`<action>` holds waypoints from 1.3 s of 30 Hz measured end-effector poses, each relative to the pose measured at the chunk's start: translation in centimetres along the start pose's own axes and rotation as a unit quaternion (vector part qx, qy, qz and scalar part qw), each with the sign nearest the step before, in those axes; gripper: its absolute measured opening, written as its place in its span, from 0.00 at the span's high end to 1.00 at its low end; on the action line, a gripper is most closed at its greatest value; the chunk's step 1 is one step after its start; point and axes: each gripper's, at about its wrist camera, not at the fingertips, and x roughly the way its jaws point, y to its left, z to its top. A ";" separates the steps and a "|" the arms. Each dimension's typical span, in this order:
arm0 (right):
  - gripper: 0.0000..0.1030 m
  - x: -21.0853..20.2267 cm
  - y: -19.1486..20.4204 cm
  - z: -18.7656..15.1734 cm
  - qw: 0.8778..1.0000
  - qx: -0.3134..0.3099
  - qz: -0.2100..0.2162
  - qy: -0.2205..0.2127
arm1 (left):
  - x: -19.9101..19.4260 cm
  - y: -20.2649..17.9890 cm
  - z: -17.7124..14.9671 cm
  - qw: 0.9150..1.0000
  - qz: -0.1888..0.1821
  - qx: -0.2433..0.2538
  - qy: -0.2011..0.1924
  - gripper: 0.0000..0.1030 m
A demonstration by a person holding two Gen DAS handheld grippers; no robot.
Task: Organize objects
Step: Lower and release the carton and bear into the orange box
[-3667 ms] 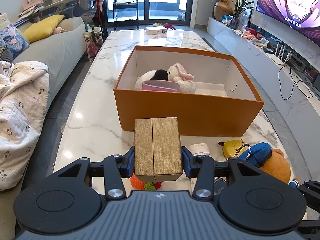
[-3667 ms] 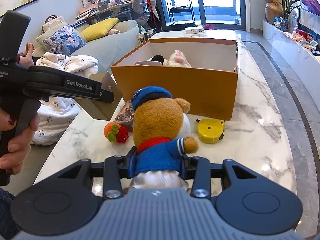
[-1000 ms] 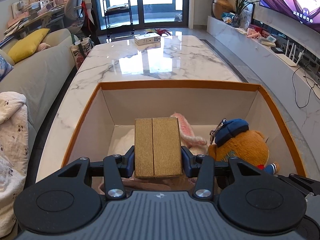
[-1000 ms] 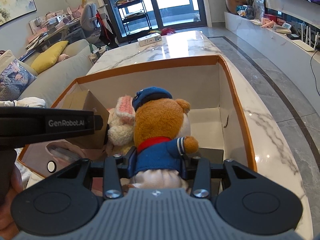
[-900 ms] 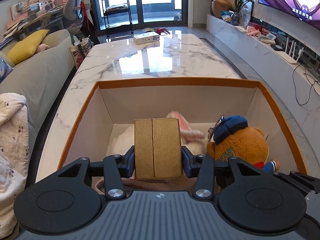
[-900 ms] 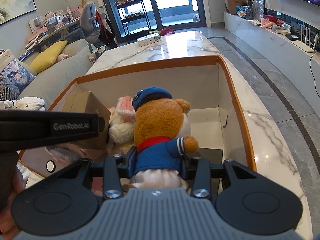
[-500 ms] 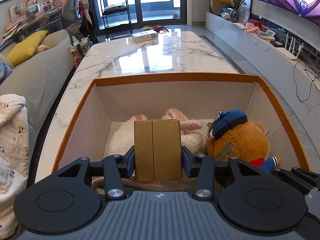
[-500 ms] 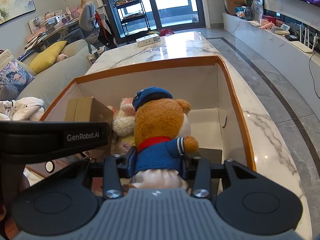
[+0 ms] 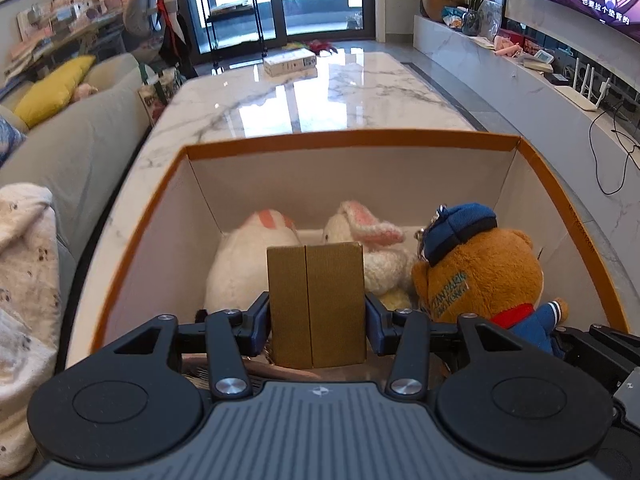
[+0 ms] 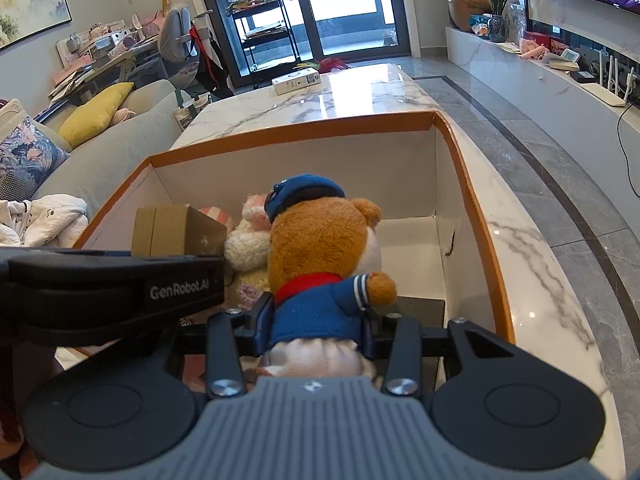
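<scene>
The left hand-held gripper [image 9: 317, 318] is clenched on a gold box [image 9: 316, 280]. Its jaws have just been opening a little, and the box stands upright between them with the pads against its two sides. The box is inside an orange carton [image 9: 352, 138], close to the near wall and about at its middle; whether it touches the bottom I cannot tell.

The right hand-held gripper [image 10: 318, 320] is grasping a bear [image 10: 320, 240] by its blue jacket. The bear is upright, with a blue cap, in the carton's near right part, and its back is toward the right wrist camera.

Behind the box, a white plush [image 9: 248, 256] lies toward the left wall, and a rabbit [image 9: 368, 240] with pink ears sits between this plush and the bear, touching both. The far right corner of the carton is bare.

The carton stands on a marble surface [image 9: 320, 96], at its near end. A white pack [image 9: 290, 62] lies at the far edge. A grey sofa [image 9: 80, 140] runs along the left side of the surface.
</scene>
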 end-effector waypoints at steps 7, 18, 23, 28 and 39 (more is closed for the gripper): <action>0.57 0.0 -0.1 0.2 1.000 -0.001 0.000 0.000 | -0.2 0.1 0.0 1.000 -0.004 -0.006 0.002 0.30; 0.48 -0.4 -0.1 0.5 1.000 -0.011 -0.007 -0.005 | -1.5 -0.4 0.5 1.000 -0.002 0.002 -0.015 0.28; 0.41 -1.4 0.4 0.5 1.000 -0.023 -0.008 -0.014 | -2.6 -0.4 0.7 1.000 -0.003 -0.003 -0.022 0.25; 0.36 -3.1 1.0 0.1 0.999 -0.033 -0.007 -0.027 | -4.4 -0.2 0.6 0.999 -0.001 -0.006 -0.036 0.23; 0.29 -8.1 1.0 -0.3 0.998 -0.046 -0.010 -0.051 | -9.5 2.8 -1.8 0.995 0.023 -0.049 -0.081 0.14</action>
